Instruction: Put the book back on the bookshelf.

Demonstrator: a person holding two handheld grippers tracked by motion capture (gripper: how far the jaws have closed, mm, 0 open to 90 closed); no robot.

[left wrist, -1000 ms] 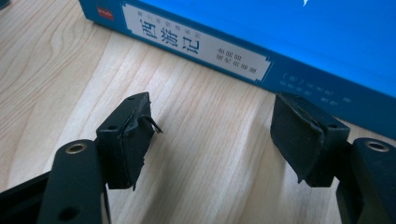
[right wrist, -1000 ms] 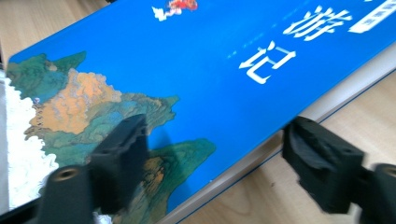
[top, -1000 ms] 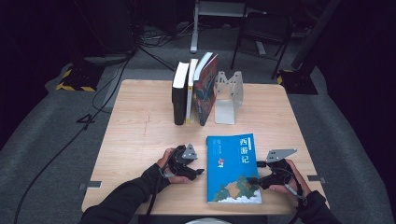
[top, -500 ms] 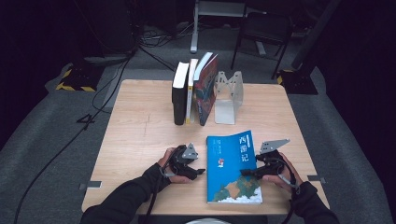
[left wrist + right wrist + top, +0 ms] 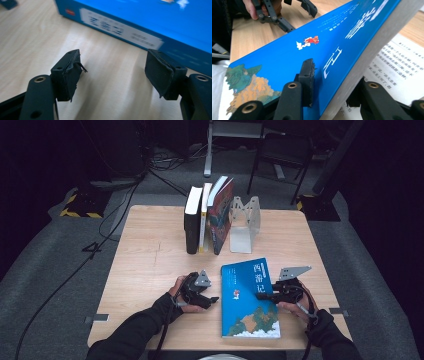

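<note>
**Right gripper pinching lifted edge of blue book; left gripper idle beside it**

Wooden table (image 5: 150, 250). Blue book (image 5: 250, 297) lies near the person's edge, between the two hands, cover up.

Right gripper (image 5: 332, 82): jaws closed on the book's fore-edge, one jaw on the cover, the other under a thick block of pages. In the right gripper view that clamped part is raised, with a printed page exposed beneath it. From the high view the right gripper (image 5: 265, 296) reaches in from the book's right side.

Left gripper (image 5: 113, 72): jaws spread wide, nothing between them, low over bare wood, pointing at the book's spine (image 5: 140, 32), just short of it.

Far side of the table: three upright books (image 5: 207, 215), the rightmost tilted, beside a metal bookend (image 5: 245, 222).
</note>
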